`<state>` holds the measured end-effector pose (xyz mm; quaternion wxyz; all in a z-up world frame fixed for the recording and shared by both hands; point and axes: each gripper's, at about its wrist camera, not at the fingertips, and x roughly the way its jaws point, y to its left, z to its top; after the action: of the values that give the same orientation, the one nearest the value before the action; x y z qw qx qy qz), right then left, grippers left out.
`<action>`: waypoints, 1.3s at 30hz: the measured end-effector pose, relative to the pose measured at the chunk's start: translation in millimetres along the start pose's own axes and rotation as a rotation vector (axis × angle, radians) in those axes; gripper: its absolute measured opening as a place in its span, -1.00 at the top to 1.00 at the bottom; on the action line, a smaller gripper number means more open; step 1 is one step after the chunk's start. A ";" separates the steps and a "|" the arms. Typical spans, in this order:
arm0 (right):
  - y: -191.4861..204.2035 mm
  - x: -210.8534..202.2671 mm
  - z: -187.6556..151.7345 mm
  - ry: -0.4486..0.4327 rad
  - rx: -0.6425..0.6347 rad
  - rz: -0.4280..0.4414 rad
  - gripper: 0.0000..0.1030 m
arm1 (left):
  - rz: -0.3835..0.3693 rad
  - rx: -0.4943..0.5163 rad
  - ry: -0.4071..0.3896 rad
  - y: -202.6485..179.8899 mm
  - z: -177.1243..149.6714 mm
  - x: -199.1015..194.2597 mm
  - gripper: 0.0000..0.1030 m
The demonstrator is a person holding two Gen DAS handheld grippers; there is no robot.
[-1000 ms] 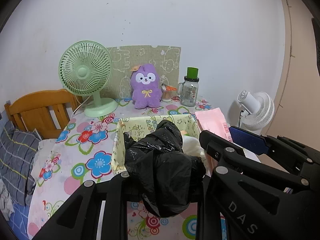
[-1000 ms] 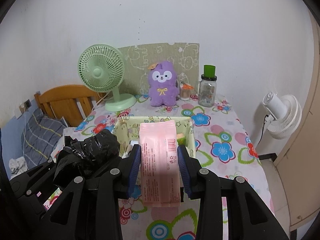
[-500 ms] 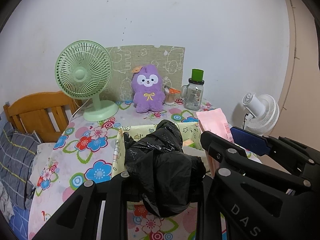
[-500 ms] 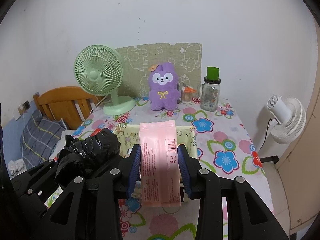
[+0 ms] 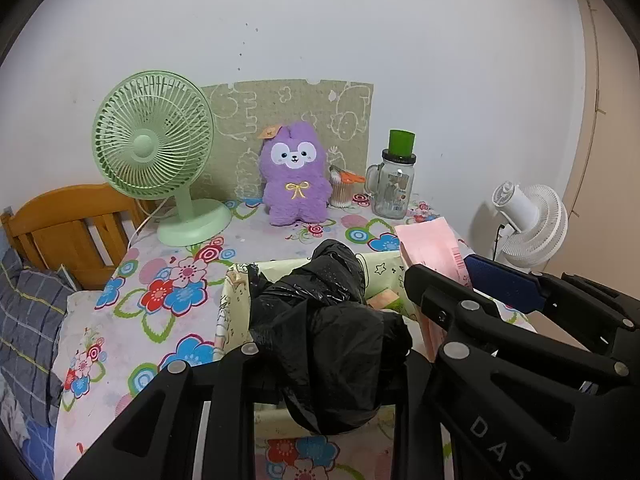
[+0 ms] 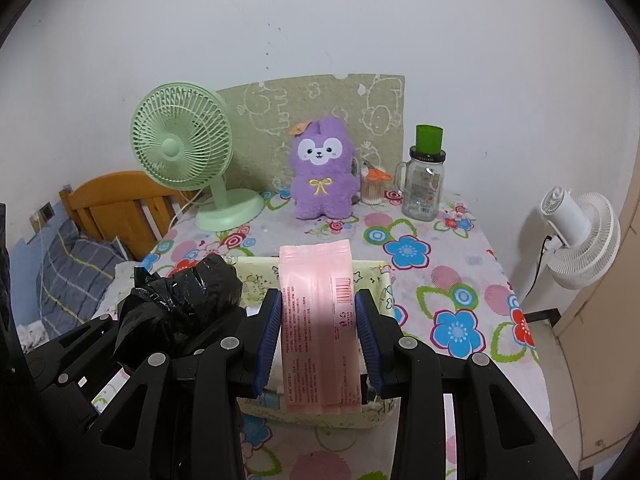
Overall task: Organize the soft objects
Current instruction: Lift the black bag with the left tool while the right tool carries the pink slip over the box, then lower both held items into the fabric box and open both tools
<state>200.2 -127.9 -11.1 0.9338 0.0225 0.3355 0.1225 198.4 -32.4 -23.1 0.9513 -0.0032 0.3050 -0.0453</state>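
My left gripper (image 5: 326, 364) is shut on a crumpled black plastic bag (image 5: 324, 332), held over the pale yellow fabric box (image 5: 224, 312) on the flowered table. My right gripper (image 6: 318, 332) is shut on a pink soft pack (image 6: 316, 320), which stands upright between the blue pads (image 6: 270, 328) over the same box (image 6: 384, 288). In the left wrist view the pink pack (image 5: 432, 248) and the right gripper (image 5: 500, 280) show at right. The black bag (image 6: 180, 304) shows at left in the right wrist view. A purple plush toy (image 5: 294, 178) sits upright at the back of the table.
At the table's back stand a green desk fan (image 5: 154, 156), a printed board (image 5: 288, 120) against the wall, a cotton-swab jar (image 5: 342, 192) and a glass jar with a green lid (image 5: 394, 184). A wooden headboard (image 5: 64, 228) and bedding lie left. A white fan (image 6: 576, 232) stands right.
Both grippers, each still holding its object, moved back toward the table's near edge; the box and the items at the back now appear farther away and higher in both views.
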 end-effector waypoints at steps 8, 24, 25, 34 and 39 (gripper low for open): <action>-5.0 24.4 3.8 0.031 0.009 -0.014 0.21 | -0.009 -0.002 0.029 1.8 2.7 21.5 0.48; 0.6 58.2 8.7 0.069 -0.002 -0.008 0.22 | 0.012 -0.014 0.083 18.4 -3.1 47.5 -0.19; 1.4 59.0 9.2 0.069 -0.002 -0.004 0.22 | 0.015 -0.013 0.083 19.3 -3.4 47.2 -0.26; 16.7 67.0 8.8 0.084 -0.018 0.054 0.22 | 0.028 -0.006 0.097 30.6 -7.4 43.0 -0.56; 25.4 74.1 5.2 0.107 -0.028 0.079 0.22 | 0.050 -0.013 0.096 36.1 -10.9 39.8 -0.64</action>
<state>253.2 -85.0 -49.9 0.9091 0.0160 0.3823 0.1648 227.3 0.3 -56.3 0.9364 0.0006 0.3503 -0.0195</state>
